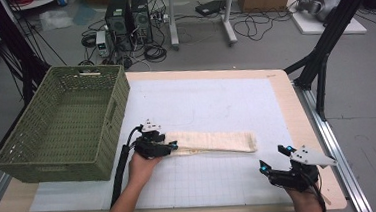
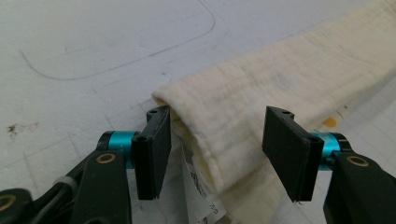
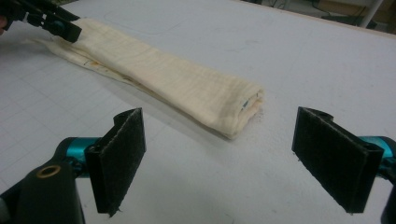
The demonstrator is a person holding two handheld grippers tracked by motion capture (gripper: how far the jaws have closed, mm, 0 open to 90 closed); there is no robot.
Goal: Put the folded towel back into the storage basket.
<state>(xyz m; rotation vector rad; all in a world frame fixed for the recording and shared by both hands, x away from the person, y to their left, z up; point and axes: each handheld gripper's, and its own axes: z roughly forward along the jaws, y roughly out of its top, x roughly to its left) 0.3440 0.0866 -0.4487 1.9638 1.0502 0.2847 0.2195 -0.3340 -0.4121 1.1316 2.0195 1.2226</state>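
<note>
High view: folded cream cloth (image 1: 213,142) lies mid-worktop (image 1: 216,101), beside green basket (image 1: 64,124).
Left hand-held gripper (image 2: 215,151) jaws apart around cloth's end; right hand-held gripper (image 3: 236,161) wide, empty, near other end.

Green basket (image 1: 67,124) walls off the mat's left; open mat (image 1: 211,102) lies beyond the folded cloth (image 1: 213,142).

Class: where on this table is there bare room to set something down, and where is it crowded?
Free: the mat beyond the towel, and the strip before it between the two hands. Crowded: the left side, where the basket stands and the left claw meets the towel's end.
</note>
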